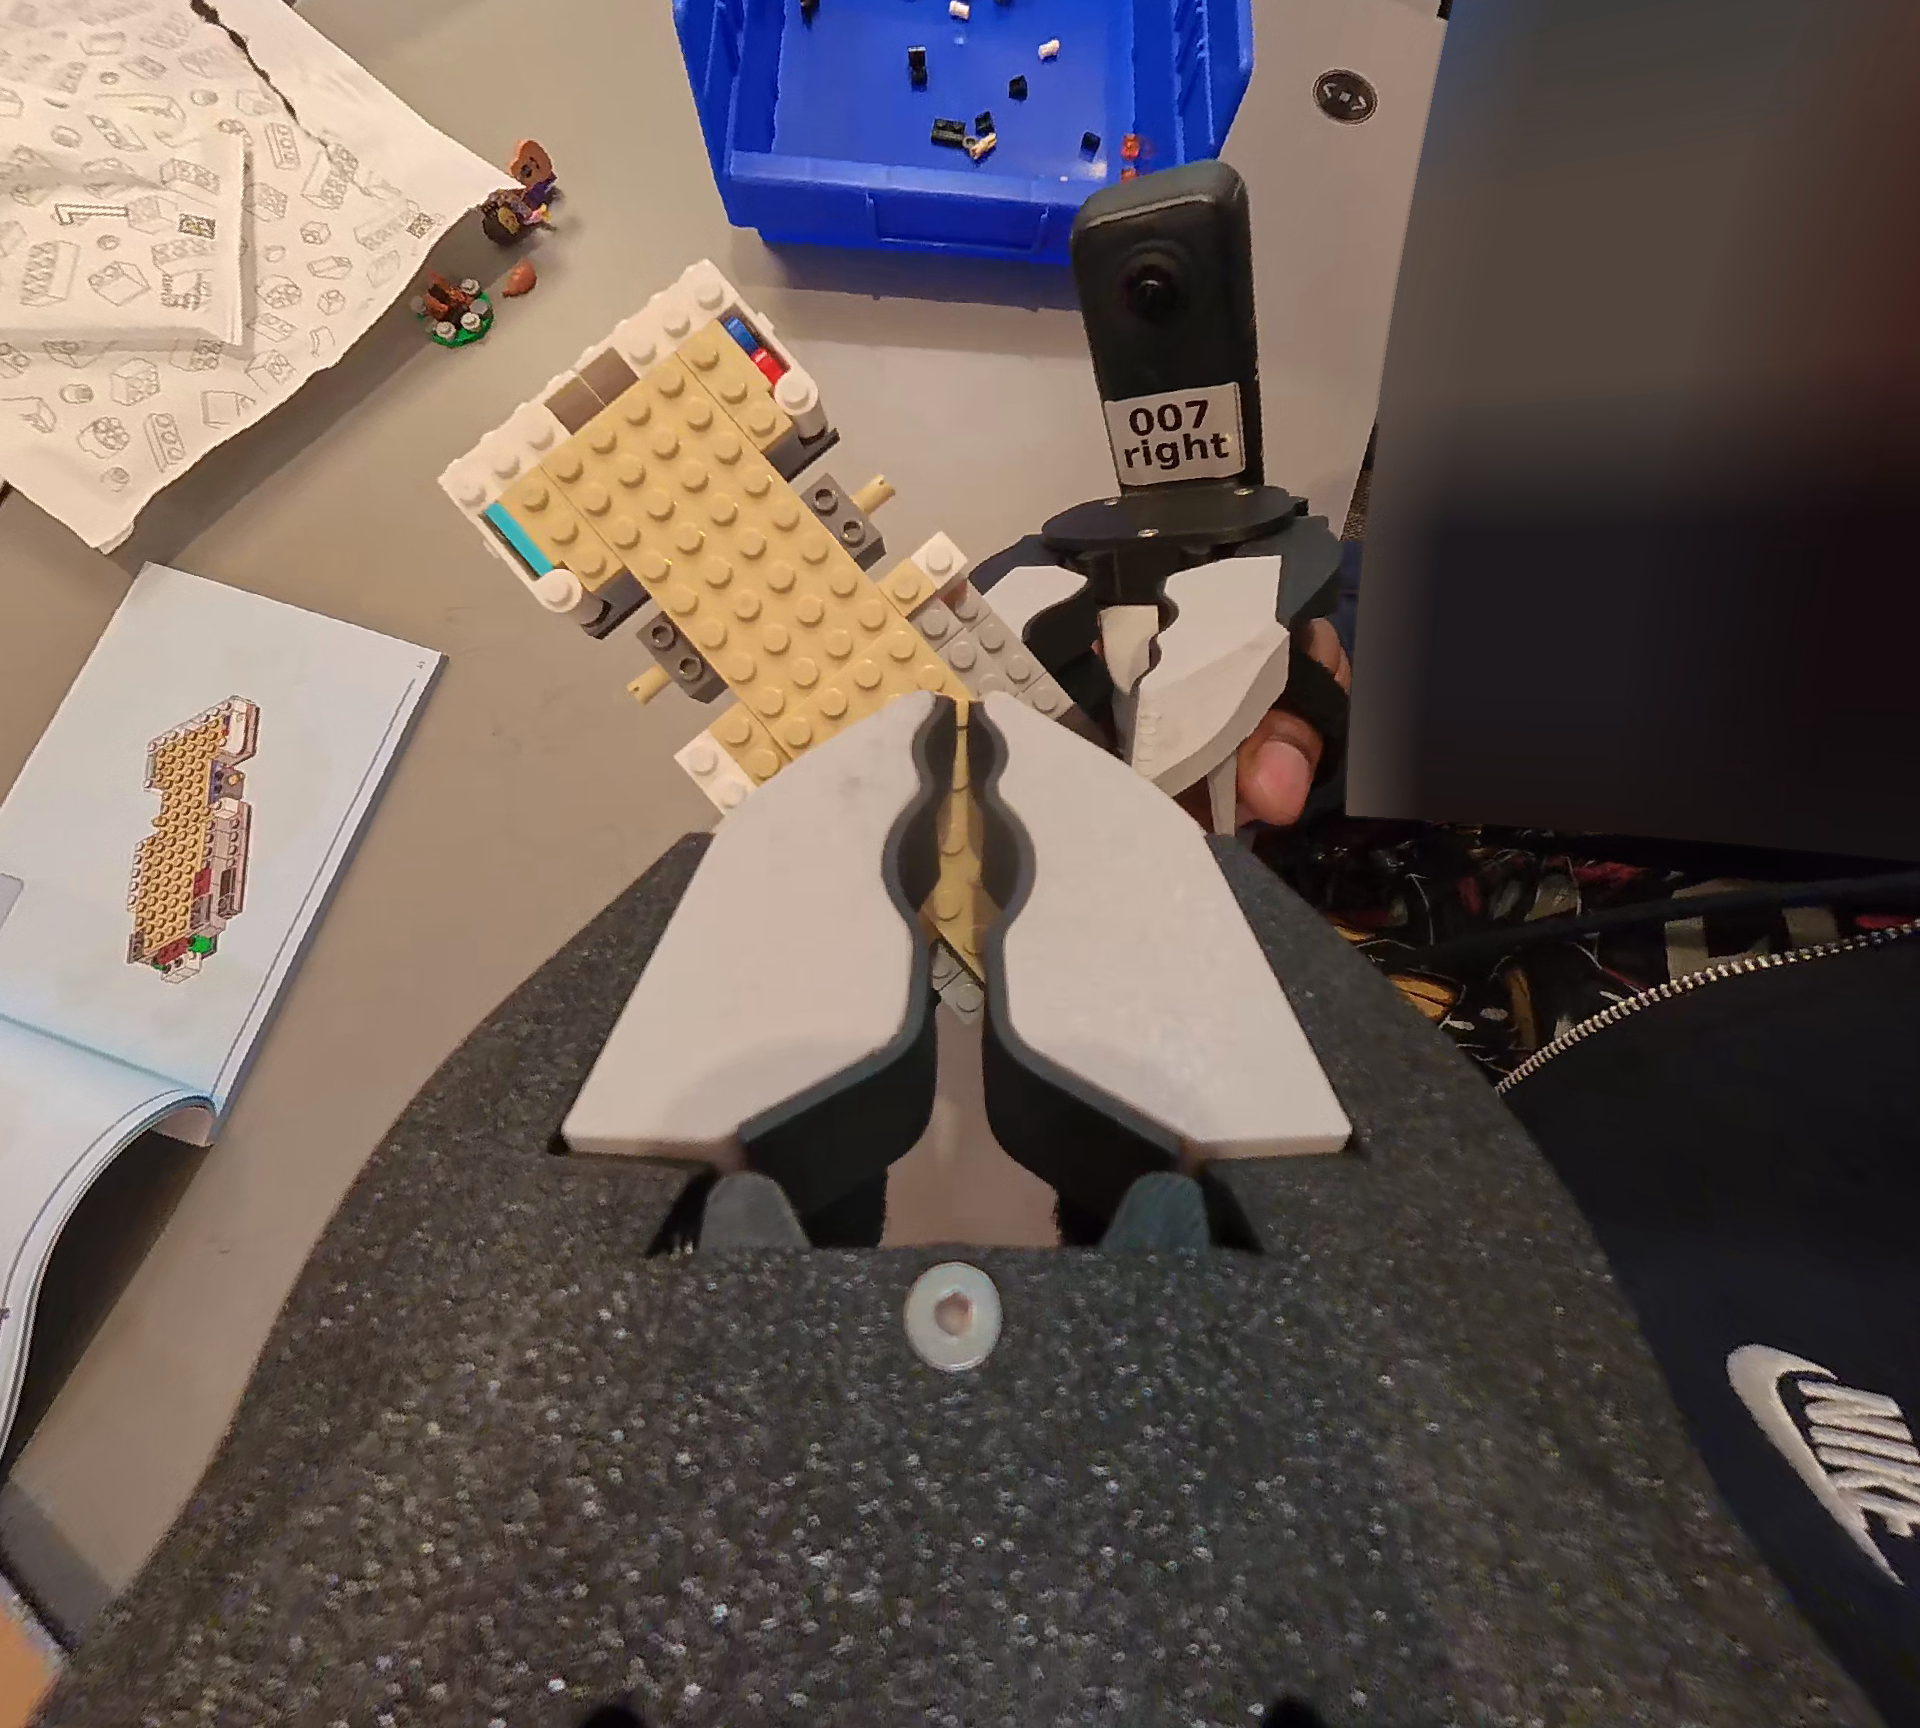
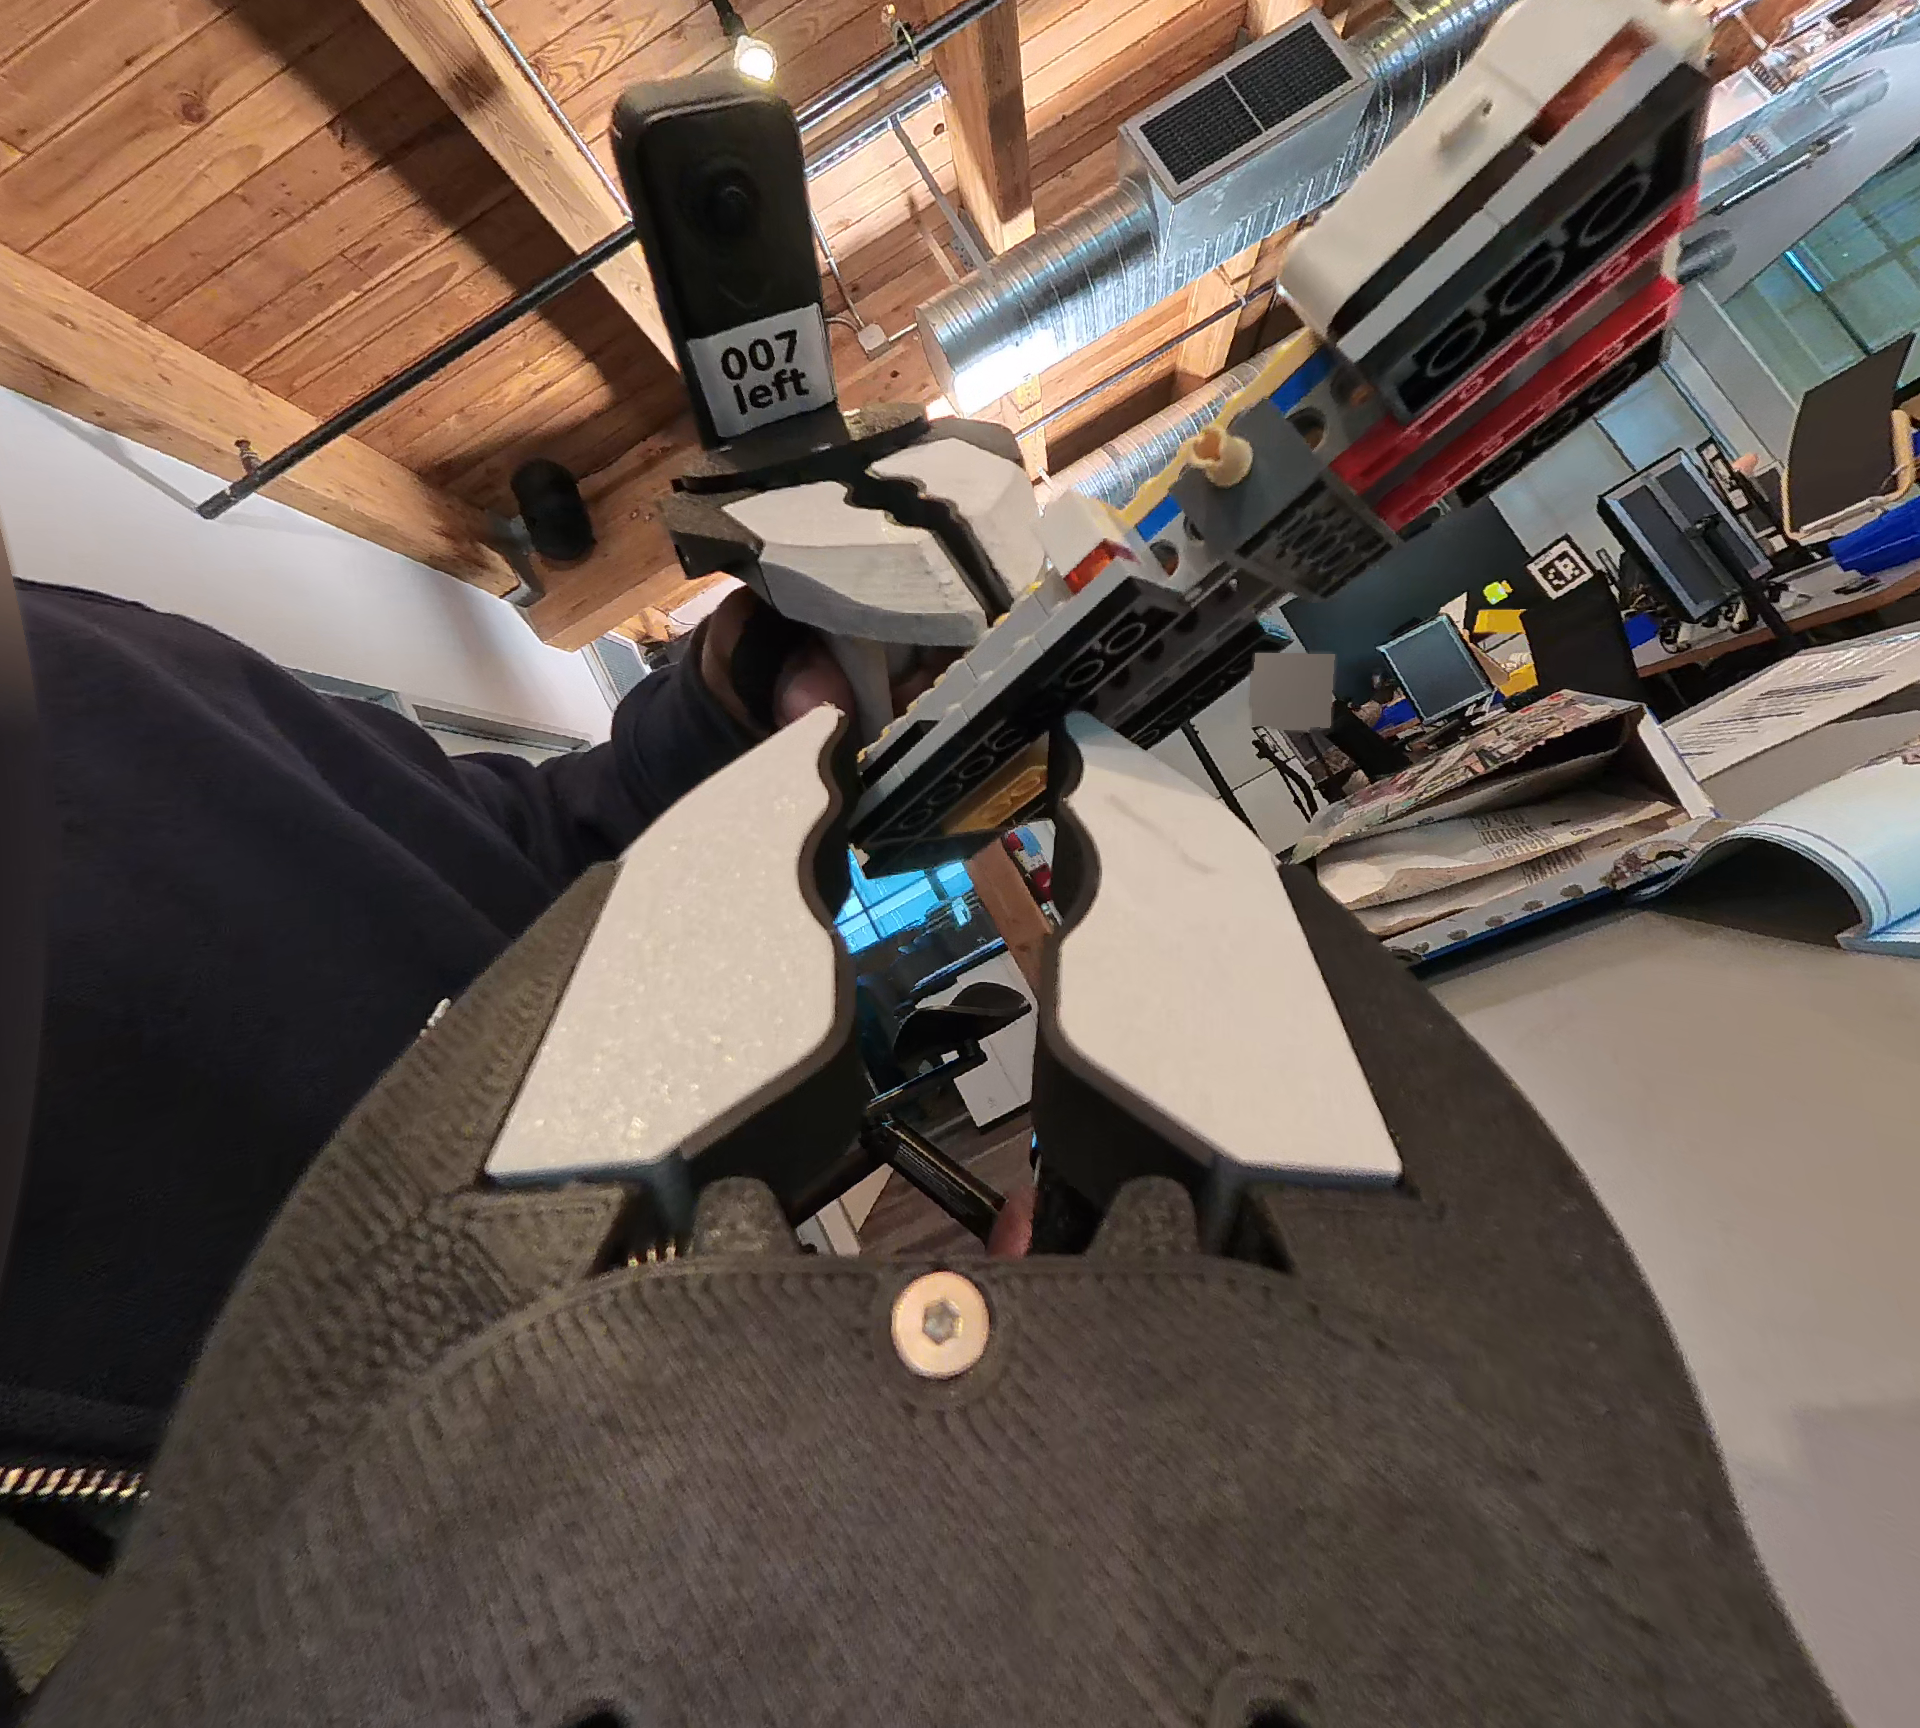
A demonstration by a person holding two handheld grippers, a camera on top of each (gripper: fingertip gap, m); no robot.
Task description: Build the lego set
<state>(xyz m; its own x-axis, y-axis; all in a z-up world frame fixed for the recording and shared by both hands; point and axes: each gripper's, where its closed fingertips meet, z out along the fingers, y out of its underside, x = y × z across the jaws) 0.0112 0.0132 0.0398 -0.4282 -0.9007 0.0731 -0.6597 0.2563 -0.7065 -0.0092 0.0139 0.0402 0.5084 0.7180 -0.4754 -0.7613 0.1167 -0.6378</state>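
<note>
**Both tongs on one brick model, held above the surface**

Pinching a thin tan plate edge, the left tongs (image 1: pixel 961 722) are pressed almost together on the near end of a brick model (image 1: pixel 707 535), a long studded tan deck with white, grey and dark pieces along its rim. The model is lifted clear of the grey surface (image 1: pixel 520 68) and tilts away from the left wrist camera, its far end toward a blue bin (image 1: pixel 727 68).

As for progress, the model looks partly built: its deck matches the drawing in the open instruction booklet (image 1: pixel 208 795) lying at the left. Loose small parts remain in the blue bin, and two small builds (image 1: pixel 488 265) sit on the surface beside a printed paper bag (image 1: pixel 156 172), apart from the model. What is left cannot be judged beyond that.

The right tongs (image 2: pixel 951 779) stand partly spread, with the model's dark underside end lodged between the two fingers (image 2: pixel 1164 899); both inner faces appear to bear on it. The right wrist camera looks steeply up at wooden ceiling beams, so this tool comes at the model from below and to the side, while the left one points down and forward over the surface. A dark sleeve (image 2: pixel 260 795) and a hand (image 1: pixel 1283 764) show behind the tools.
</note>
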